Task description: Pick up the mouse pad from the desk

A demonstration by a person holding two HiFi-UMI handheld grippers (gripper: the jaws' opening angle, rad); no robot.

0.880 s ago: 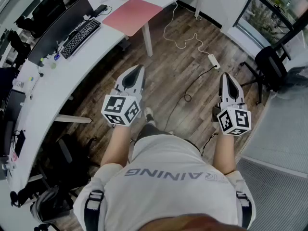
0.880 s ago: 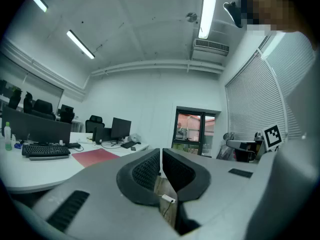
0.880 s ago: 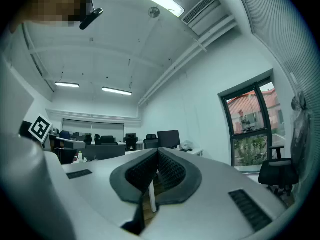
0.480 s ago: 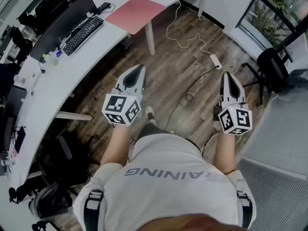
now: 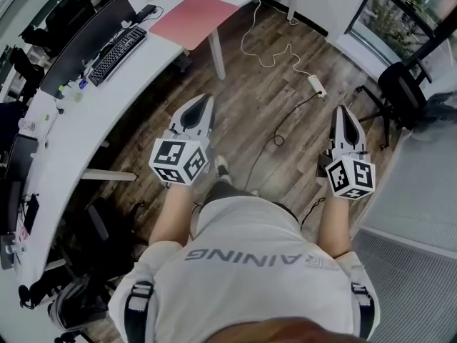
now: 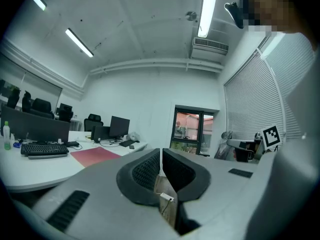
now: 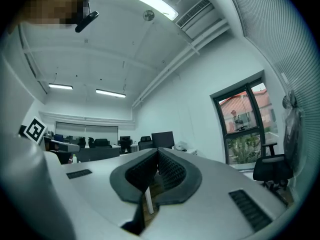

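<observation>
Left gripper (image 5: 206,100): I have it out level in front of me, over the wooden floor (image 5: 264,163), its marker cube toward my body.
Left fingers (image 6: 147,171): together, tips meeting. Nothing is clamped between them, and only a sliver of floor shows below the pads.
Right gripper (image 5: 342,109): level too, out over the floor on my other side, well apart from the left one.
Right fingers (image 7: 137,174): together as well, with nothing in them.
Mouse pad (image 5: 193,18): pink and rectangular, lying flat on the white worktop (image 5: 107,106) at its front edge, just above a white leg (image 5: 216,52). It is well apart from both grippers, ahead of the left one. In the left gripper view I see it to the left of the fingers.
Keyboard (image 5: 118,52): black, on the worktop near the mouse pad, to its left in the head view, in front of a dark monitor (image 5: 86,38).
Power strip (image 5: 315,86): white, on the floor farther out than the two grippers and between them. A white cable (image 5: 268,56) loops from it toward the worktop, and a dark cable (image 5: 278,138) runs back toward my feet.
Office chair (image 5: 400,91): black, off to the right of the right gripper.
Worktop shape: a long white curve down the left of the head view — there are small items along it that I cannot make out.
</observation>
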